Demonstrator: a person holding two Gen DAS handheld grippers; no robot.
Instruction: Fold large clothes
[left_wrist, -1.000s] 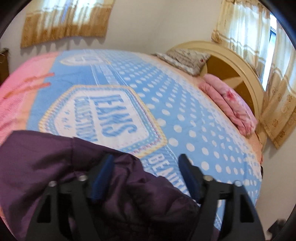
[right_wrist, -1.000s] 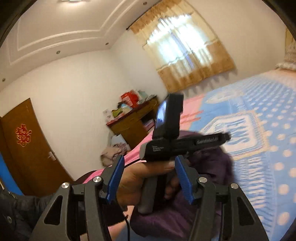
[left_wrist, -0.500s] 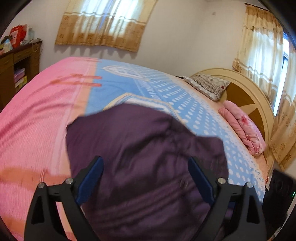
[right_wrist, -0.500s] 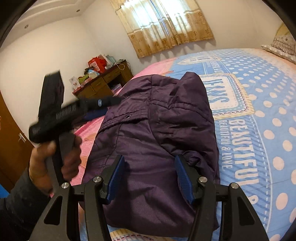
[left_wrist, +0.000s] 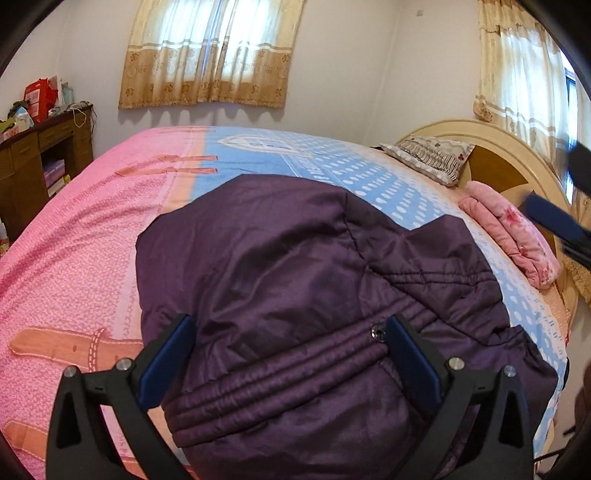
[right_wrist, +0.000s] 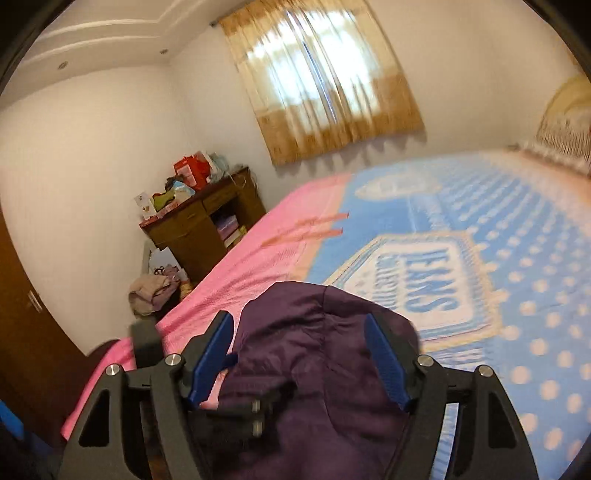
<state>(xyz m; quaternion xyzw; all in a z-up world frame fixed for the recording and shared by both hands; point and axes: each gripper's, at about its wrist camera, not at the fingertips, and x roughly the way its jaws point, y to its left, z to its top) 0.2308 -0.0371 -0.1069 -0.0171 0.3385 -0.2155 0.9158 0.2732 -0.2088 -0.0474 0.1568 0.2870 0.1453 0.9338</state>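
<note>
On bed (left_wrist: 74, 236) | jacket (left_wrist: 295, 288) lengthwise toward far window | both claws wide, empty

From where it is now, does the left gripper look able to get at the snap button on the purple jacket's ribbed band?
Probably yes. The left gripper is open over the purple jacket, and the snap button lies exposed on the ribbed band just inside its right finger. Nothing covers it.

Bed (left_wrist: 92, 236) under pink and blue printed sheet, wooden headboard (left_wrist: 491, 147) at far end. Purple jacket (left_wrist: 306, 295) lying bunched on sheet, spanning pink and blue parts. Pillow (left_wrist: 432, 158) against headboard; folded pink blanket (left_wrist: 509, 236) just beside pillow, near edge
</note>
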